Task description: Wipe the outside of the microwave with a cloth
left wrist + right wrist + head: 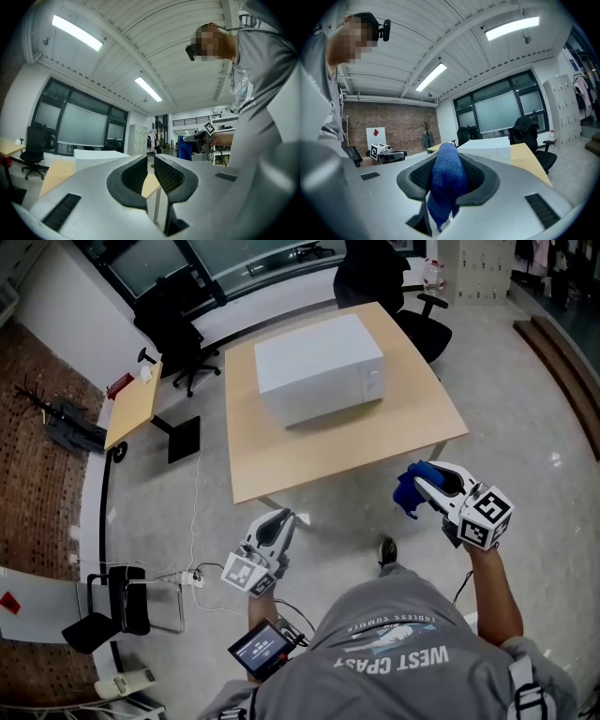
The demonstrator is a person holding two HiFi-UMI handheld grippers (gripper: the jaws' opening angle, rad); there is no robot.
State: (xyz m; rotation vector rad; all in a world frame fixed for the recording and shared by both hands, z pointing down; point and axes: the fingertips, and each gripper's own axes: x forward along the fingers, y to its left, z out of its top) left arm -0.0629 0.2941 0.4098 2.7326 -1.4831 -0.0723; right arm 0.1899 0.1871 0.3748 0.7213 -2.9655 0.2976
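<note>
Head view, left gripper: the left gripper [283,518] is held low in front of the person, its tips pointing at the near edge of the light wooden square table [281,460] but apart from it.
Head view, right gripper: the right gripper [418,487] carries a bunched blue terry cloth [408,493] at its tips, off the table's near right corner.
Head view, microwave: the white box-shaped microwave [319,367] stands on the table, well ahead of both grippers and touched by neither.
Head view, chairs: two black office chairs [173,329] stand beyond the table's far side.

Left gripper view, jaws: the dark ribbed pads are brought together with only a thin slit between them and nothing in it.
Left gripper view, microwave: it stands ahead and to the left of the jaws, on the table.
Left gripper view, right gripper: it shows off to the right with the cloth hanging from its tip.

Right gripper view, jaws: they are clamped on the cloth, which fills the gap between the pads and droops below them.
Right gripper view, microwave: it stands ahead and to the right of the jaws, well apart from the cloth.
Right gripper view, left gripper: it shows off to the left in front of a red brick wall [389,124].
</note>
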